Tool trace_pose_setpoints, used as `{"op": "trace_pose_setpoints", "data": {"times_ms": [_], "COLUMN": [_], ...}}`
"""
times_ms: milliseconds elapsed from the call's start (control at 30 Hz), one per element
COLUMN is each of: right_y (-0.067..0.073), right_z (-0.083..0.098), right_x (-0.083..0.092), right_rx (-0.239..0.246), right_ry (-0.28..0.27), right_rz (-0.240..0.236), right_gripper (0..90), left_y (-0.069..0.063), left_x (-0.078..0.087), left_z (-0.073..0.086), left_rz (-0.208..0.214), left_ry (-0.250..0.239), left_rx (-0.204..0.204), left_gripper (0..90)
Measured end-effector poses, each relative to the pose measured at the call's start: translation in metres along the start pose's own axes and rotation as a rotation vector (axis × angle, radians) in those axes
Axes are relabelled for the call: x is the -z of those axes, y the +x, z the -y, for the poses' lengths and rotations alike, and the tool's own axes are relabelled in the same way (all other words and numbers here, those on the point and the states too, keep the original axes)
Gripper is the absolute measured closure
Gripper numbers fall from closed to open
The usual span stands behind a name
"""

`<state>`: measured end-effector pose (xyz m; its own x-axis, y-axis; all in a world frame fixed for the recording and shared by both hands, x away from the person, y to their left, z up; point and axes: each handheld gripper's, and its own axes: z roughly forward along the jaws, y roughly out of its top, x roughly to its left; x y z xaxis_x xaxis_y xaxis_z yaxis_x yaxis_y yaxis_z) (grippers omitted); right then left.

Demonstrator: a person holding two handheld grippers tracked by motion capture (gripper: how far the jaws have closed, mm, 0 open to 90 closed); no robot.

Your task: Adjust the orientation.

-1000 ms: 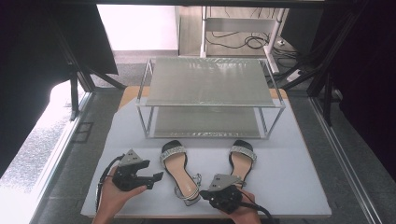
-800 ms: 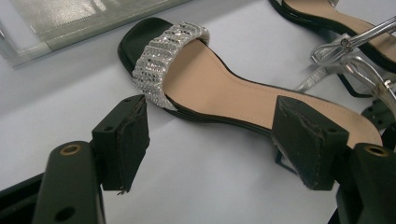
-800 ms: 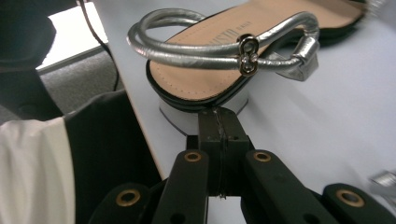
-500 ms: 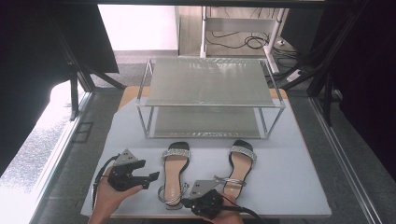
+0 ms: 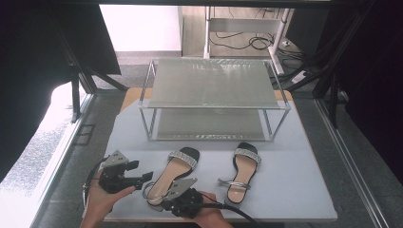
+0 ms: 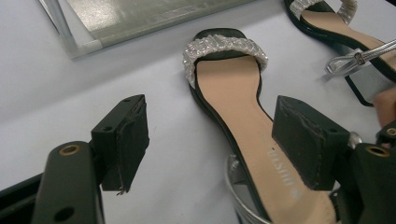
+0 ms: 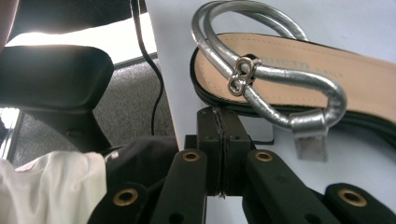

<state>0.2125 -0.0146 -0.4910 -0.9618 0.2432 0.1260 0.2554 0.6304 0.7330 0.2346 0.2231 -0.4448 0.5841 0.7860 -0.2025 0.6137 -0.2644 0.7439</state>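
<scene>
The left tongs [image 6: 210, 140] stand spread around the left sandal [image 6: 233, 102], ready to grip; the right tongs [image 7: 219, 135], pressed together, nudge its heel.

Grey carpet floor [image 5: 342, 156], metal rack [image 5: 214, 85], possibly daylight

Recording lab: black curtains [image 5: 33, 71] flank a grey tabletop [image 5: 304, 190], with loose cables [image 5: 247, 42] on the floor behind.
</scene>
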Motion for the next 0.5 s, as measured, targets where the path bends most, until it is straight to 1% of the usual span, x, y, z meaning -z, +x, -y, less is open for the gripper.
{"op": "trace_pose_setpoints", "data": {"times_ms": [133, 233, 400, 500], "right_y": [-0.001, -0.003, -0.006, -0.005], "right_z": [-0.009, -0.013, -0.017, -0.016], "right_x": [-0.009, -0.014, -0.021, -0.02], "right_rx": [0.007, -0.001, -0.013, -0.019], "right_ry": [0.005, 0.002, -0.013, -0.014], "right_rz": [-0.001, -0.011, -0.016, -0.011], "right_gripper": [87.7, 87.8, 87.4, 85.4], "left_y": [0.002, 0.005, 0.007, 0.008], "left_x": [0.003, 0.003, 0.002, 0.003], "left_z": [0.0, 0.001, 0.002, 0.002], "left_rz": [0.007, 0.001, 0.003, 0.002], "left_ry": [-0.007, -0.006, -0.005, -0.007], "left_rx": [0.001, 0.011, 0.013, 0.015], "left_gripper": [27.6, 27.6, 27.6, 27.6]}}
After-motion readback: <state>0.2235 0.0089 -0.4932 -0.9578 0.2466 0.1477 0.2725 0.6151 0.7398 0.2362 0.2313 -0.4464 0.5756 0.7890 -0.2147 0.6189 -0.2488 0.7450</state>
